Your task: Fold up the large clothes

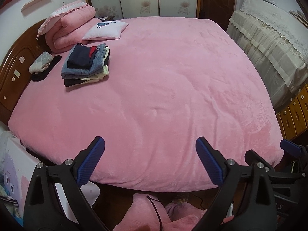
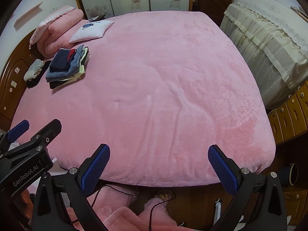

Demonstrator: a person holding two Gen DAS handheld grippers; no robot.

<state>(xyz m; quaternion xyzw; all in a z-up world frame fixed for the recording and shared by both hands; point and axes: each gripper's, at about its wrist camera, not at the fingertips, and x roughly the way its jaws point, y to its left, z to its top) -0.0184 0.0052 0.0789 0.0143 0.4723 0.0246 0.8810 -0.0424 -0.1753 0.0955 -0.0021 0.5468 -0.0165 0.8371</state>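
**Pink bed, both tongs spread wide over the near edge**

Pink plush cover (image 1: 163, 88) lies flat over the whole bed, nothing spread out on its middle. Going left to right:

Far left: brown wooden headboard (image 1: 13, 71) w/ small stickers. Next to it, a grey patterned bundle (image 1: 39, 64) on a black cloth, then a rolled pink quilt (image 1: 69, 27) and a white pillow w/ blue print (image 1: 105, 29).

Just right of the bundle sits the stack of folded clothes (image 1: 86, 65): navy item w/ a red bit on top, denim under it, pale and black layers at the bottom. Stack is well apart from both tongs, up near the headboard end.

Near edge, left: left tongs (image 1: 150, 156) point steeply down past the bed's near edge, blue ribbed pads spread wide, nothing between them; they show again at the left edge of the right wrist view (image 2: 36, 129). Fingertips of the hand (image 2: 26, 198) holding that tool peek out under its black body.

Near edge, right: right tongs (image 2: 158, 161) also tilted steeply down, pads spread wide, empty, hanging over the bed's front edge. In the left wrist view only one blue pad and the black frame show, so the gap can't be judged there.

Below the edge: pink fabric heap (image 2: 123, 219) on the floor w/ a dark cable across it.

Far right: cream lace-covered furniture (image 1: 269, 44), wooden drawers (image 1: 292, 111) beneath.
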